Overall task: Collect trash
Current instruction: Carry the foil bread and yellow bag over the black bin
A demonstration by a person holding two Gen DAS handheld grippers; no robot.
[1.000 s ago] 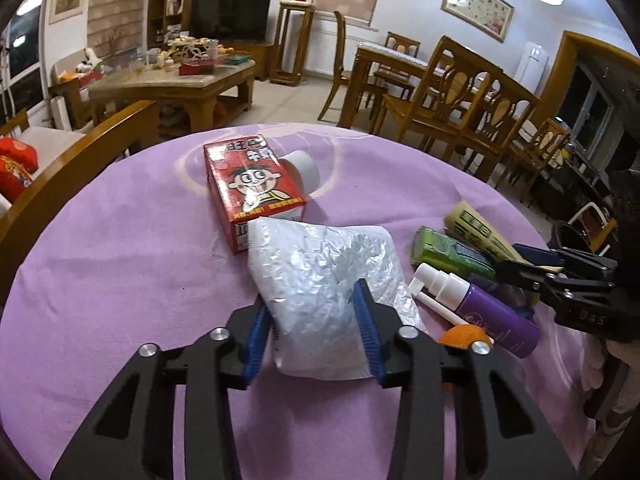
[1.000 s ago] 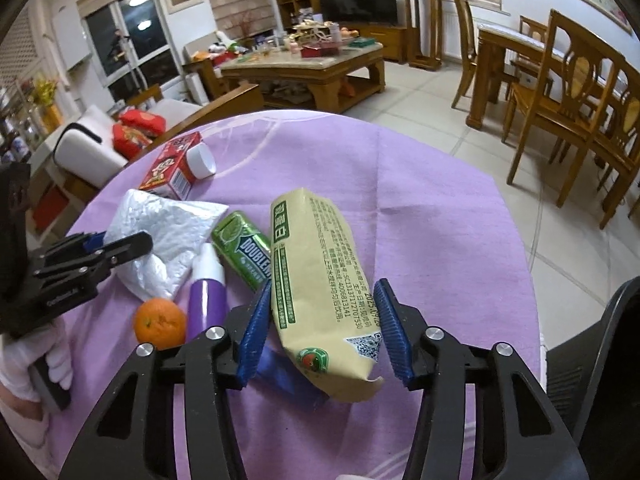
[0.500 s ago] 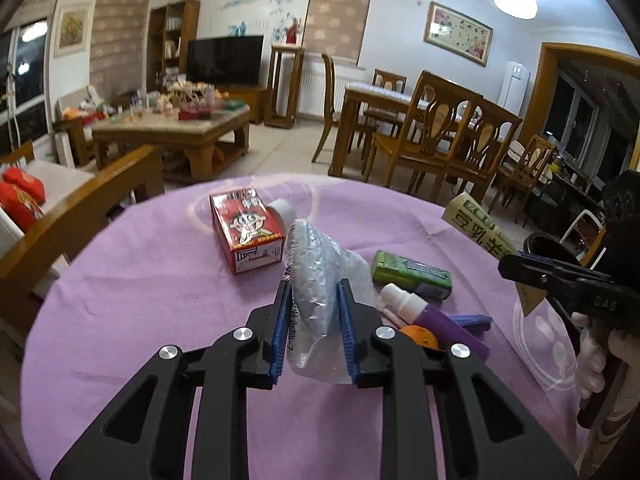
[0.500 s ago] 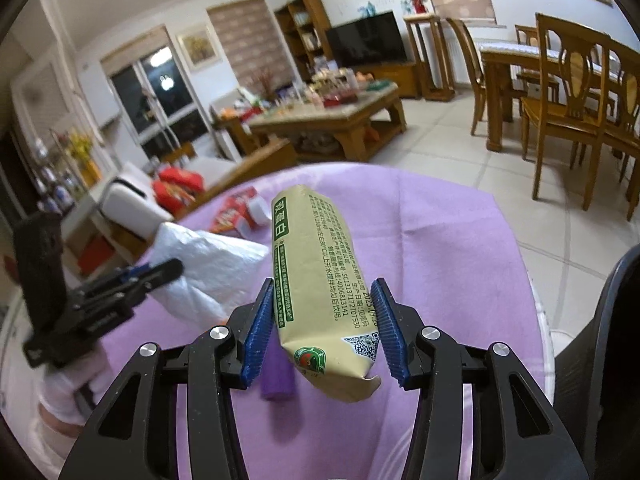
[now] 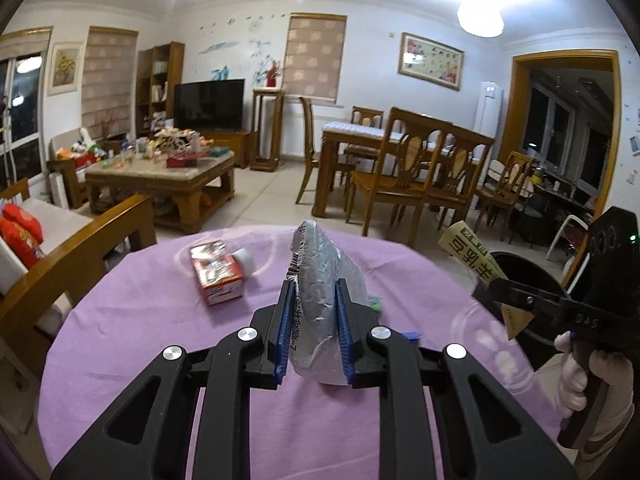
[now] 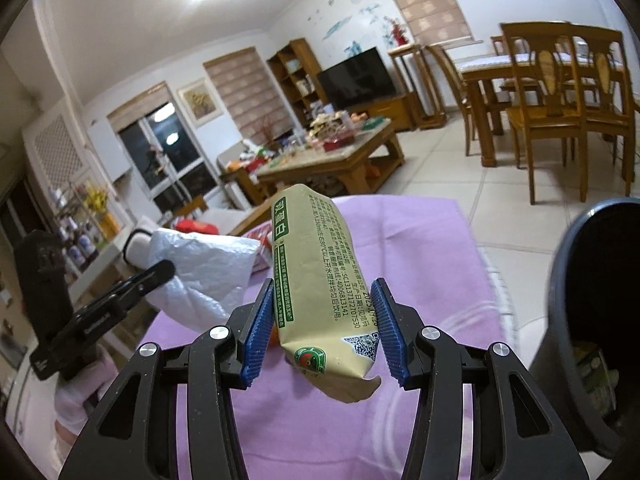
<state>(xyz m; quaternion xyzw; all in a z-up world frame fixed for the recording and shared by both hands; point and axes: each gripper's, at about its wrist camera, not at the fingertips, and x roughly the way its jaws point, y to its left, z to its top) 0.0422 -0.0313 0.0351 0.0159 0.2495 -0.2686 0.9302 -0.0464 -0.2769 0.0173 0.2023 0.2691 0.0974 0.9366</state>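
In the left wrist view, the left gripper (image 5: 314, 328) is clamped on a crumpled silver bag (image 5: 322, 280), which stands upright between the blue pads and rises clear of the purple table (image 5: 140, 340); the bag hides the table straight behind it, and only a green sliver and a blue sliver of other items peep out at its right side, too little to name. At 11 o'clock from the gripper a red carton (image 5: 216, 274) lies on the table with a white cap-like thing just behind it. At 3 o'clock the right gripper (image 5: 506, 294) holds a tan packet (image 5: 470, 250), its lower end poking out below the black arm; a gloved hand (image 5: 588, 384) grips the handle, cut off by the frame edge. Behind that gripper a dark bin (image 5: 524, 268) is largely covered. In the right wrist view, the right gripper (image 6: 324, 320) is closed on the tan packet (image 6: 320, 280), which juts up and away at 12 o'clock, its printed text small and hard to read, its torn bottom corner hanging toward the camera. A spot of orange shows beside the left pad, mostly hidden. At 9 o'clock the left gripper (image 6: 166, 270) carries the silver bag (image 6: 204, 276) above the table's edge, its pads buried in the bag. At 3 o'clock the dark bin (image 6: 580, 280) stands beside the table (image 6: 420, 280), cut off by the frame, with dim contents inside.
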